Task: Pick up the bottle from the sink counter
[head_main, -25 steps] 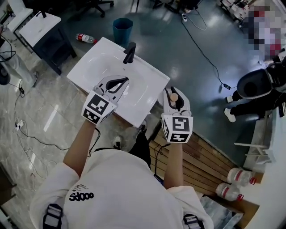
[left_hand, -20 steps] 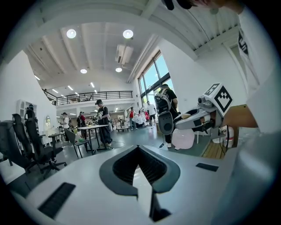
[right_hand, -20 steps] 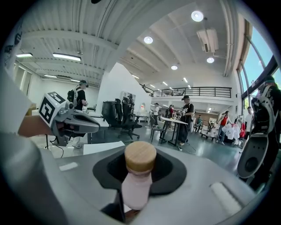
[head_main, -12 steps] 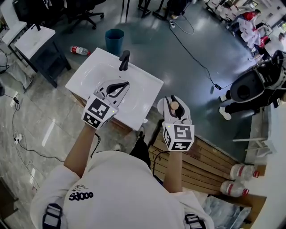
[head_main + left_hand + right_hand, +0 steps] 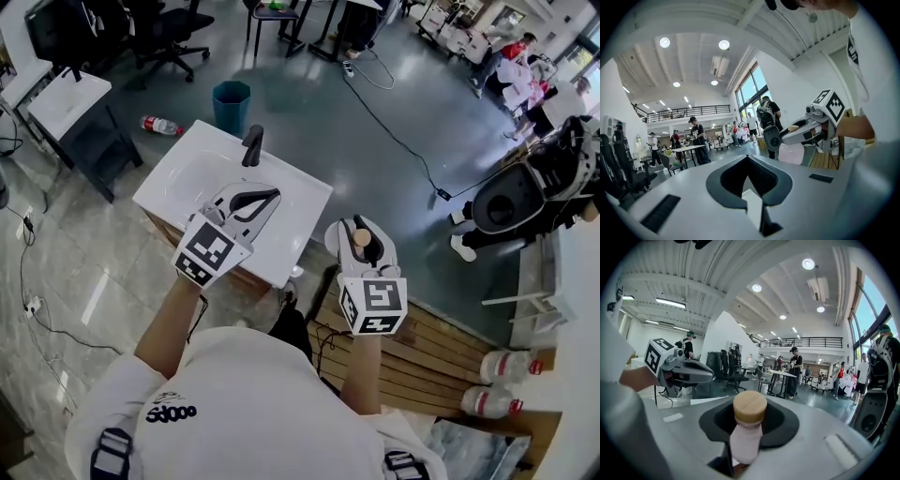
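My right gripper (image 5: 362, 228) is shut on a small pale pink bottle (image 5: 361, 240) with a round wooden cap, held up in the air to the right of the white sink counter (image 5: 178, 183). In the right gripper view the bottle (image 5: 747, 439) stands upright between the jaws, cap (image 5: 750, 406) on top. In the left gripper view the same bottle (image 5: 791, 152) shows off to the right. My left gripper (image 5: 270, 196) hovers above the counter's near right part with its jaw tips together and nothing in them.
A black faucet (image 5: 251, 145) stands at the sink's far edge. Beyond it are a blue bin (image 5: 231, 103) and a bottle lying on the floor (image 5: 159, 125). A wooden slatted platform (image 5: 441, 347) and two plastic bottles (image 5: 506, 367) lie to the right. People stand around the hall.
Both grippers sit a little lower in the head view and the sink has shifted up and left. The right gripper keeps its hold on the bottle.
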